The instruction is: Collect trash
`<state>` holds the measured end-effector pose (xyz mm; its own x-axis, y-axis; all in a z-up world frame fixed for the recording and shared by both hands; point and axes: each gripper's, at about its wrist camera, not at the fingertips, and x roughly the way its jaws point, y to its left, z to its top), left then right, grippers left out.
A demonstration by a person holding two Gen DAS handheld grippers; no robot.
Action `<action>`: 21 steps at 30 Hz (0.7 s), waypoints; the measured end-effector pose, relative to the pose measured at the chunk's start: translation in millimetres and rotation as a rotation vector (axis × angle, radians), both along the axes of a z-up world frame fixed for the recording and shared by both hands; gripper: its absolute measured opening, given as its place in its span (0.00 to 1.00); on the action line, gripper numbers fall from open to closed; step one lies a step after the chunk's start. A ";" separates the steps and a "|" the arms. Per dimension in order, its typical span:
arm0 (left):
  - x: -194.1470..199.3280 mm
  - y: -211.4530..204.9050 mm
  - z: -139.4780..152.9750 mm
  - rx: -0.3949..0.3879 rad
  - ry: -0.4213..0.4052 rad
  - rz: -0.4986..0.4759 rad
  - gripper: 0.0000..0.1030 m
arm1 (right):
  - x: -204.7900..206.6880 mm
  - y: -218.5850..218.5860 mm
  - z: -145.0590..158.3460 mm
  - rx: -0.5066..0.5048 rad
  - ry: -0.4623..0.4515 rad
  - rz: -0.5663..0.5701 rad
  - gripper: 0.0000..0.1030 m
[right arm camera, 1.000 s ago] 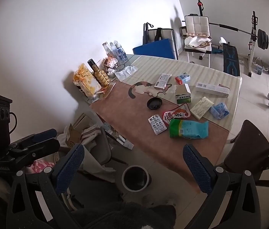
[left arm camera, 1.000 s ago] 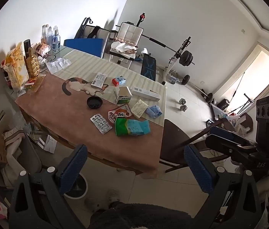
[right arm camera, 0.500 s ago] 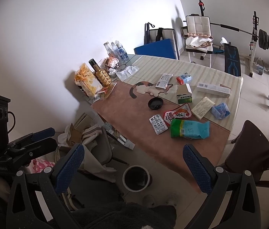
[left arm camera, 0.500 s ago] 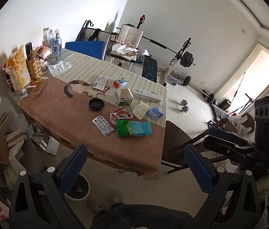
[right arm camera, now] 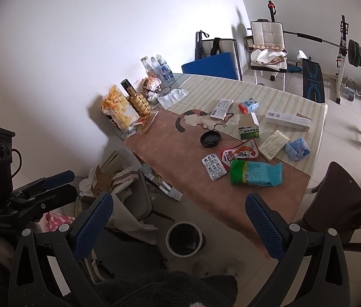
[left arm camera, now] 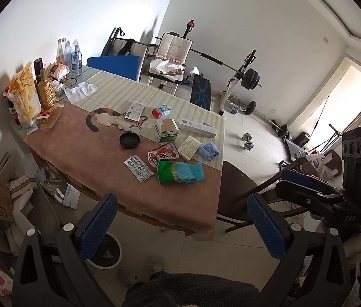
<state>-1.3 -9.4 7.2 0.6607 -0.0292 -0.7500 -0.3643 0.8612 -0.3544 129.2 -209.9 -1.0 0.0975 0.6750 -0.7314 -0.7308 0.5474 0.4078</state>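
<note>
Trash lies on a table (left arm camera: pixel 83 153) (right arm camera: pixel 170 148): a green and blue packet (left arm camera: pixel 179 172) (right arm camera: pixel 256 173), a blister pack (left arm camera: pixel 138 168) (right arm camera: pixel 213 166), a red snack wrapper (left arm camera: pixel 164 153) (right arm camera: pixel 240 152), a black lid (left arm camera: pixel 129 140) (right arm camera: pixel 210 139), a green and white box (left arm camera: pixel 167 130) (right arm camera: pixel 249 126) and a blue tissue pack (left arm camera: pixel 208 150) (right arm camera: pixel 297 147). A white bin (left arm camera: pixel 106 252) (right arm camera: pixel 184 238) stands on the floor below the near edge. My left gripper (left arm camera: pixel 180 226) and right gripper (right arm camera: pixel 179 226) are both open, empty, held high and back from the table.
Bottles, a chip bag (left arm camera: pixel 25 94) and a gold bottle (left arm camera: pixel 46 90) stand at the table's far left. A dark chair (left arm camera: pixel 239 194) (right arm camera: pixel 339 199) is at the right. Cardboard and cloth clutter (right arm camera: pixel 119 179) lies on the floor at left. A weight bench (left arm camera: pixel 201 92) is behind.
Both grippers have drawn back and up a little, so the table looks slightly smaller and farther. Nothing on the table has moved. Both grippers stay open.
</note>
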 end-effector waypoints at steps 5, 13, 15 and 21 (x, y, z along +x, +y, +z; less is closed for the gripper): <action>-1.0 0.7 4.0 0.000 0.000 -0.001 1.00 | -0.8 -0.2 0.6 0.000 0.002 0.000 1.00; -0.1 -0.8 3.9 0.002 0.000 0.000 1.00 | -1.9 2.6 2.0 0.002 0.001 0.004 1.00; -0.3 -1.0 3.7 0.002 0.001 0.000 1.00 | -1.6 0.6 1.0 0.003 0.002 0.003 1.00; -0.9 -2.2 2.9 0.003 0.000 0.000 1.00 | -2.6 3.3 5.3 0.003 0.006 0.008 1.00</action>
